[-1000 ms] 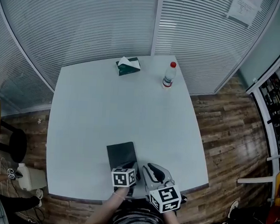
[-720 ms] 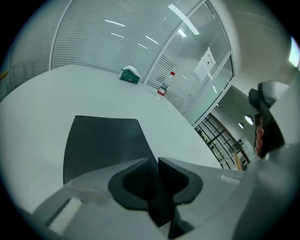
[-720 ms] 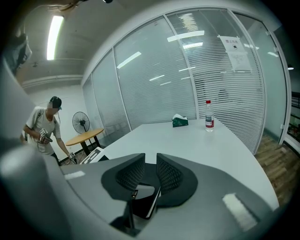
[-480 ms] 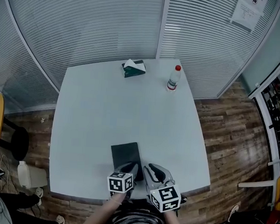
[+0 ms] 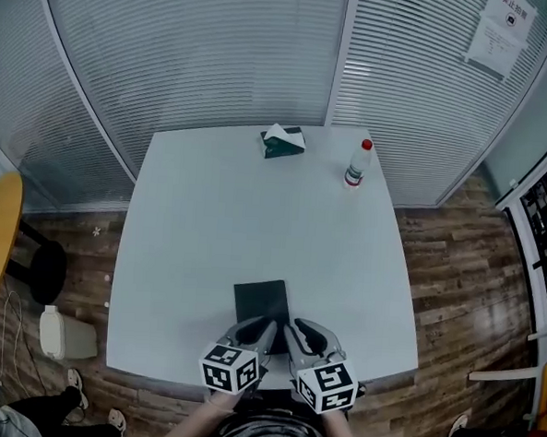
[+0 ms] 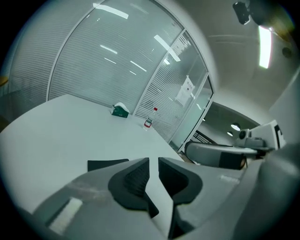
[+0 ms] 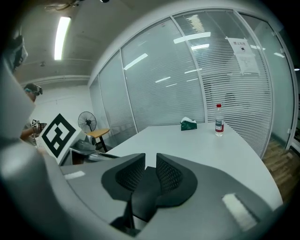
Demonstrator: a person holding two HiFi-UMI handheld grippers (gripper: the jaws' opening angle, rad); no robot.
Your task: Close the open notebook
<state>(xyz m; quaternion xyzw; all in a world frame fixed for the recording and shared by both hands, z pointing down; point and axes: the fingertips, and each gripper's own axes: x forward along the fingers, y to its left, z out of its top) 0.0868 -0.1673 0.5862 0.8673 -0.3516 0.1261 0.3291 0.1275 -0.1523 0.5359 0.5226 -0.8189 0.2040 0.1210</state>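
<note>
now, notebook (image 5: 262, 301) lies closed, left tongs (image 6: 153, 172) and right tongs (image 7: 150, 172) slightly parted, empty

On desk (image 5: 208, 227): 1 notebook (image 5: 262, 303) at near edge, 1 tissue box (image 5: 283, 141) + 1 bottle (image 5: 355, 163) along far edge. 2 grippers over near edge: left gripper (image 5: 265, 329), right gripper (image 5: 294, 332). Off desk, left side: 1 black stool (image 5: 47, 271), 1 white bin (image 5: 66, 335). 1 paper sheet (image 5: 503, 35) on glass wall.

The left gripper (image 5: 265, 329) and right gripper (image 5: 297, 332) are grey, with black ribbed jaws and black-and-white marker cubes.
</note>
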